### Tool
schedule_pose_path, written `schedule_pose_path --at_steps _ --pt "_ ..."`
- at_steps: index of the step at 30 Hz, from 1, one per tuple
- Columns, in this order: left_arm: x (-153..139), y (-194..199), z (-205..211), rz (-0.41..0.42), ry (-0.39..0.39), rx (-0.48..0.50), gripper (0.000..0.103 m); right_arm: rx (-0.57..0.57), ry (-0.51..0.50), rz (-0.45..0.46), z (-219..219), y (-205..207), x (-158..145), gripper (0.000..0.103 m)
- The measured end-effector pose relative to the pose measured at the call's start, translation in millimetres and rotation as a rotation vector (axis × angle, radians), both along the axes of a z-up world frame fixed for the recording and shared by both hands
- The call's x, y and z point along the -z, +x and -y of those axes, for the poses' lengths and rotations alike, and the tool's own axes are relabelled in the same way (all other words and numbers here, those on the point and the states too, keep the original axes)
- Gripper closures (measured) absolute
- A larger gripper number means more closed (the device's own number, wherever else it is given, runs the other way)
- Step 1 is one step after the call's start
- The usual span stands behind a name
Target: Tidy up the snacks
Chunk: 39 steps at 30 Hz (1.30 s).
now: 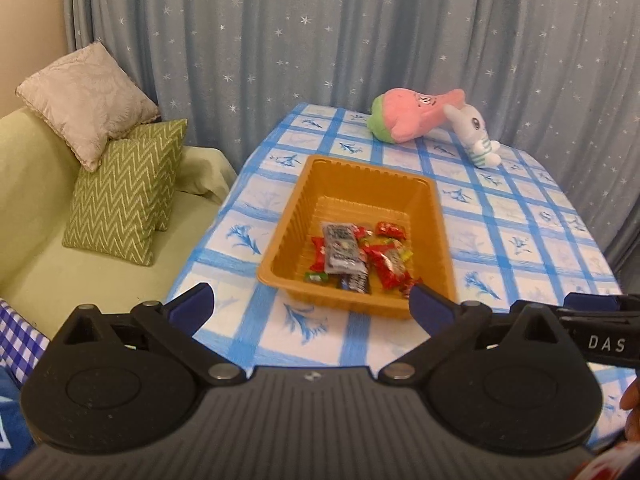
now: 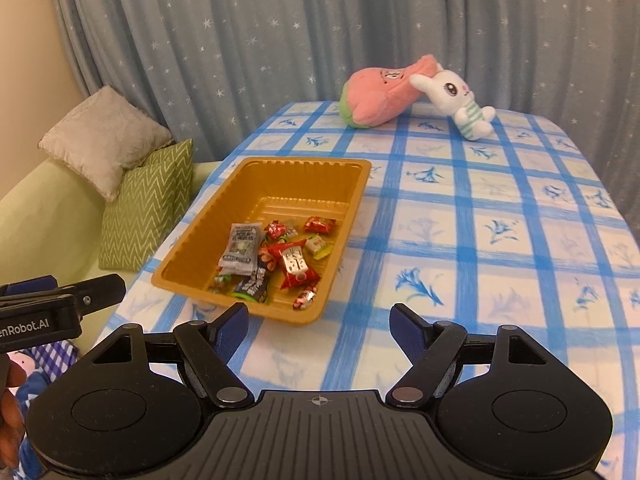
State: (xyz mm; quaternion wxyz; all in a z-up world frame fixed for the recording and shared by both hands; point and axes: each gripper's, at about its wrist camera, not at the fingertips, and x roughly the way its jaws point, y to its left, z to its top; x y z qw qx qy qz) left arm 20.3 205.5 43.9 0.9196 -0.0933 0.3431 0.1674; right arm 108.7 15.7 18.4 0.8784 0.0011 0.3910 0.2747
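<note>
An orange plastic tray [image 1: 294, 200] [image 2: 280, 168] sits on the blue-checked tablecloth and holds several wrapped snacks: a grey packet [image 1: 340, 248] [image 2: 242, 248], red wrappers [image 1: 386, 266] [image 2: 296, 266], and small candies. My left gripper [image 1: 312, 306] is open and empty, just short of the tray's near edge. My right gripper [image 2: 320, 326] is open and empty, above the cloth to the right of the tray's near corner. Each gripper shows at the edge of the other's view.
A pink and green plush [image 1: 412, 118] [image 2: 380, 96] and a white bunny plush [image 1: 476, 136] [image 2: 460, 102] lie at the table's far side. A green sofa with cushions [image 1: 120, 196] [image 2: 148, 204] stands left of the table. A starred curtain hangs behind.
</note>
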Motion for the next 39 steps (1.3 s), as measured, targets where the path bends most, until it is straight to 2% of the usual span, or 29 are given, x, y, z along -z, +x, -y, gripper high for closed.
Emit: schedule_pose_path --at_steps 9,22,39 --pt "-18 -30 26 0.009 0.007 0.043 0.0 0.046 -0.01 0.023 30 -39 -17 0.024" --pt "-37 -61 49 0.015 0.059 0.038 0.0 0.075 -0.006 0.077 51 -80 -40 0.023" --pt "-42 -68 60 0.04 0.077 0.052 0.0 0.077 -0.004 0.112 55 -92 -52 0.023"
